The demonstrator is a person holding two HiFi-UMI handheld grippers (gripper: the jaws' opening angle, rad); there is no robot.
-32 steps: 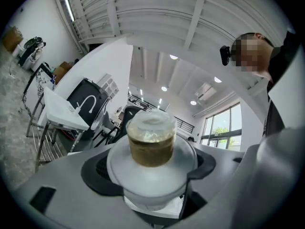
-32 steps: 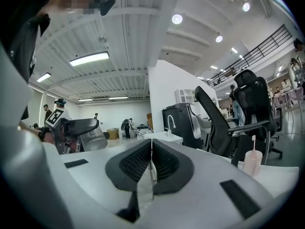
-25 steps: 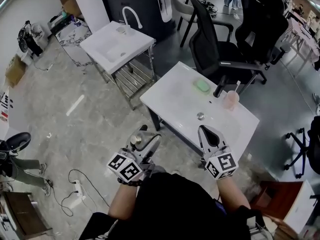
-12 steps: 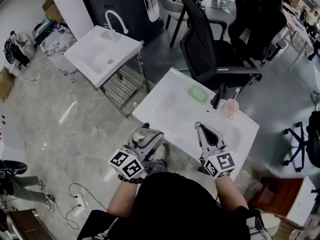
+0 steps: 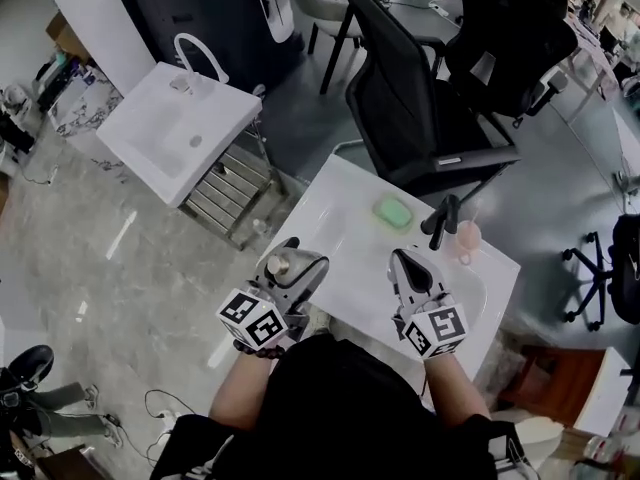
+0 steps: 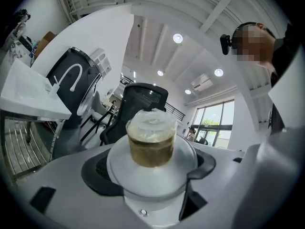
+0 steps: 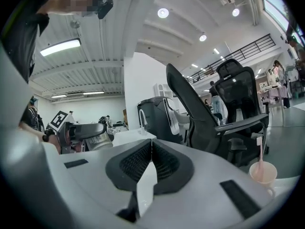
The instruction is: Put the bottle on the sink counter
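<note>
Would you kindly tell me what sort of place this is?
Probably an office or lab test space, not a bathroom: a sink on a bare frame, a second sink nearby, and an office chair beside them.

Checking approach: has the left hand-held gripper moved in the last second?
Yes. The left hand-held gripper, holding the bottle, has come forward to the counter's near left edge; before, floor showed between them.

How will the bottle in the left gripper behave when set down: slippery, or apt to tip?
The bottle looks smooth and round, so it may slip in the left gripper. It seems rigid, not floppy. Wider below its cap, it probably stands steadily.
</note>
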